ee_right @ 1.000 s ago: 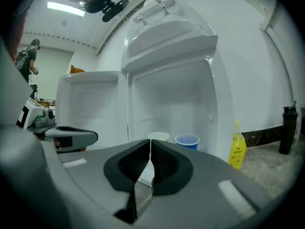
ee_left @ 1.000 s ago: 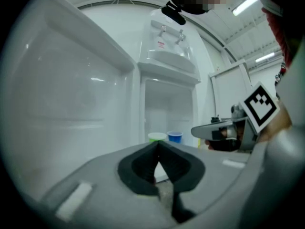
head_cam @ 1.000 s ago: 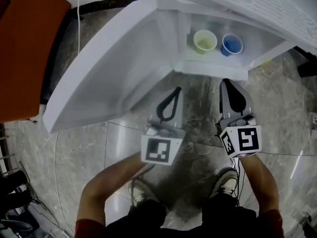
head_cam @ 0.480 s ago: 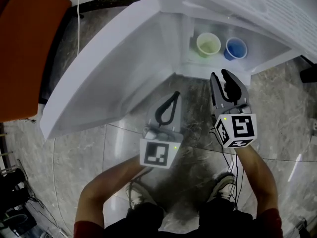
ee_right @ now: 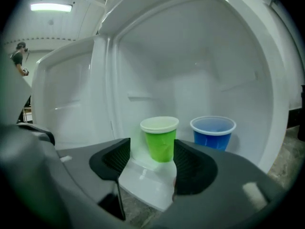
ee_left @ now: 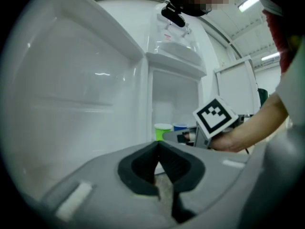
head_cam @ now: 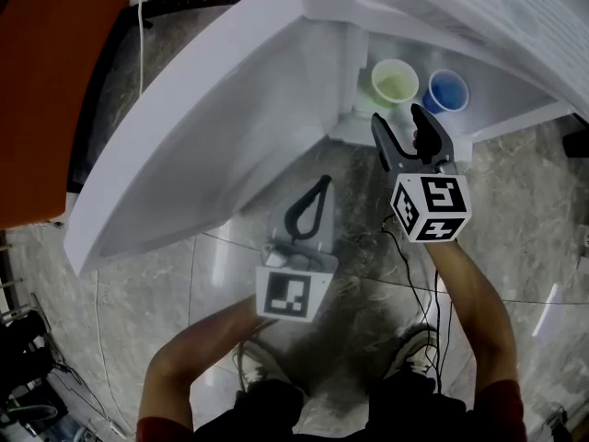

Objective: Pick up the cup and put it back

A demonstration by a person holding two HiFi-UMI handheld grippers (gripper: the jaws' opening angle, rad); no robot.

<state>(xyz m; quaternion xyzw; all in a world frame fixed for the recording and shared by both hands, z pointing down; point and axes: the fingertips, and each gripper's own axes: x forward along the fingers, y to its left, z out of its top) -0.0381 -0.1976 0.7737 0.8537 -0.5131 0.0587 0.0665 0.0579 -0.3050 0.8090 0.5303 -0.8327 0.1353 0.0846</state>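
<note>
The right tongs (head_cam: 398, 118) are opening and hold nothing. The green cup (ee_right: 159, 140) stands just ahead of their gap, the blue cup (ee_right: 213, 132) ahead-right. The left tongs (ee_left: 158, 146) are closed, empty.

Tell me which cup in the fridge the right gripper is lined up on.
The green cup, left of the blue cup: it shows framed between the right gripper's opening fingers, untouched, while the blue one stands outside them.
</note>
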